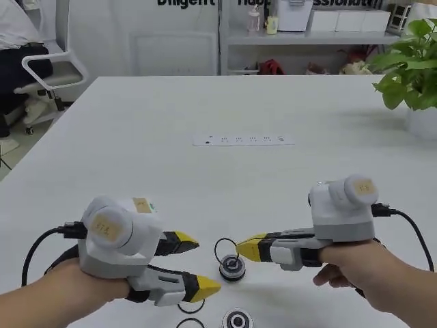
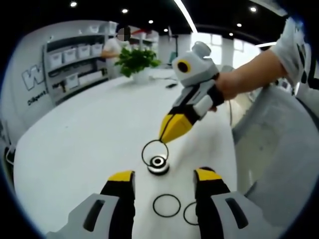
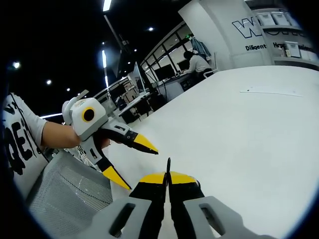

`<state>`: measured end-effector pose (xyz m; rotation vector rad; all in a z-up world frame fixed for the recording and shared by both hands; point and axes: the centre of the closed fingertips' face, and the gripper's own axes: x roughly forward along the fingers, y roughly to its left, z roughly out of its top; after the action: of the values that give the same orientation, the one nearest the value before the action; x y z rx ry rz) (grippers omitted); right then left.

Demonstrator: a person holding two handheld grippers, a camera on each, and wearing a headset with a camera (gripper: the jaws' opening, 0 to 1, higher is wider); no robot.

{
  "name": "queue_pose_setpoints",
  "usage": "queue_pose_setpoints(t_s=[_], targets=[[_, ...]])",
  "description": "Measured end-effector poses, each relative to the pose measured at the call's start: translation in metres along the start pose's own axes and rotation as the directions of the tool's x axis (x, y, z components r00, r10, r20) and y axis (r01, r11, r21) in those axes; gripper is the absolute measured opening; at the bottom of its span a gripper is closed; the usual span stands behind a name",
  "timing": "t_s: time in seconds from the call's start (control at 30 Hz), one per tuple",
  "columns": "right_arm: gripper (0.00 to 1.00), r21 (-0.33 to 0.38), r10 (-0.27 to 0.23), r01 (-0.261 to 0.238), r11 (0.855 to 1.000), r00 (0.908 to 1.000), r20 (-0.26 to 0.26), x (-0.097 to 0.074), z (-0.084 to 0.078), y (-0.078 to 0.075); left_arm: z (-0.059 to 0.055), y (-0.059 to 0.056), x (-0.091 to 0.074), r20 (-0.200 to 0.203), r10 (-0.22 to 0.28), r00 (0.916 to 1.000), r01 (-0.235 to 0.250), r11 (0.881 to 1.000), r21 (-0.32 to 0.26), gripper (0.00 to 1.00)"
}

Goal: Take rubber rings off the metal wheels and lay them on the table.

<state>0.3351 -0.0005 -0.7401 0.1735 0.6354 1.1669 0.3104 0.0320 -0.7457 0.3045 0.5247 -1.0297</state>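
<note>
A small metal wheel (image 1: 232,268) stands on the white table (image 1: 225,109) near the front edge, and it is also seen between the jaws' lines as the wheel (image 2: 158,164). My right gripper (image 1: 241,247) is shut on a thin black rubber ring (image 1: 224,247), which hangs just above that wheel; the ring (image 2: 155,151) dangles from its yellow tips (image 2: 173,130). In its own view the right gripper (image 3: 168,175) pinches the ring (image 3: 168,165) edge-on. My left gripper (image 1: 205,265) is open beside the wheel, holding nothing. Two loose rings (image 2: 166,205) lie flat near it.
A second wheel (image 1: 237,319) sits at the table's front edge, with loose rings (image 1: 191,307) to its left. A flush power strip (image 1: 244,140) lies mid-table. A potted plant (image 1: 413,61) stands at the far right. A chair (image 1: 48,72) is off the left edge.
</note>
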Motion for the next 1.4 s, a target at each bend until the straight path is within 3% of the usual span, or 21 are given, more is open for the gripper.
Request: queue_pose_setpoints(t_s=[1.4], targets=[[0.0,-0.023,0.041,-0.042,0.999,0.9987,-0.028,0.013,0.005,0.022,-0.029,0.014,-0.045,0.001,0.077,0.997,-0.077,0.996,-0.054,0.53]])
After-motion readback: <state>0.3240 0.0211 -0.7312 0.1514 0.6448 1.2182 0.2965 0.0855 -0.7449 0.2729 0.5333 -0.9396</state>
